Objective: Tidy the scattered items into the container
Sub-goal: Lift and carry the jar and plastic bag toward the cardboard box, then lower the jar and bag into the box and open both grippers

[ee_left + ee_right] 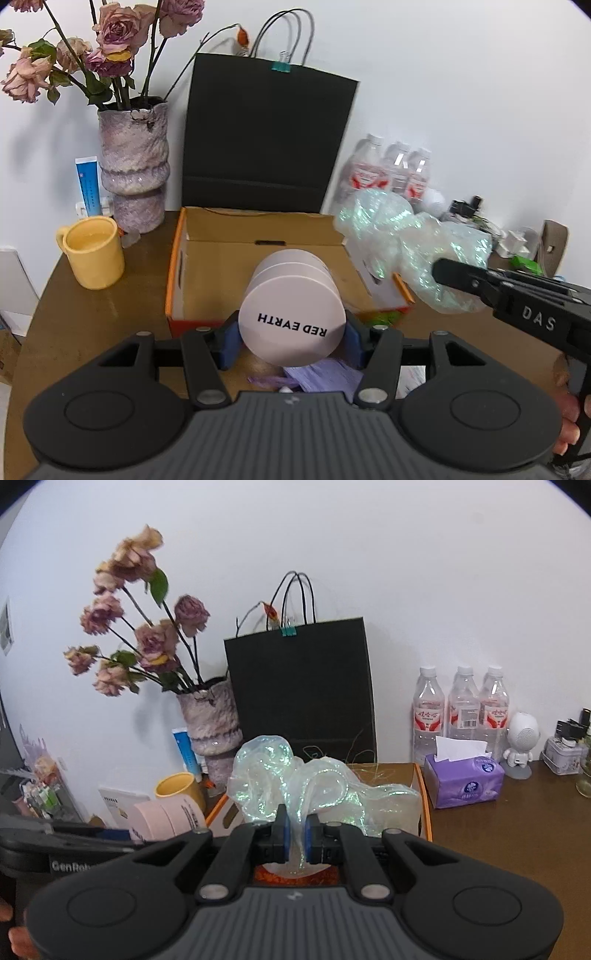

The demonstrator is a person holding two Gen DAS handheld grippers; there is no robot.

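The left tongs (291, 330) sit nearest the lens, their blue pads pressed against both sides of a pale pink jar (291, 306) that lies on its side with its "RED EARTH" face turned toward the camera. It is held at the near edge of the cardboard box (177, 266), apparently so it can be carried over the near wall and set inside; the box floor beyond it looks bare. Left of the box, a yellow mug (94, 251) and a vase (135, 166) of dried roses stand on the tabletop (92, 317). To the right, the right tongs (294, 836) are pinched narrowly on a crumpled iridescent film (314, 786), which billows up and away from the pads. That film hangs over the box's right side, just above its rim, probably ready to drop in. Further right, a purple tissue pack (463, 782) rests on the tabletop, well apart from both tongs
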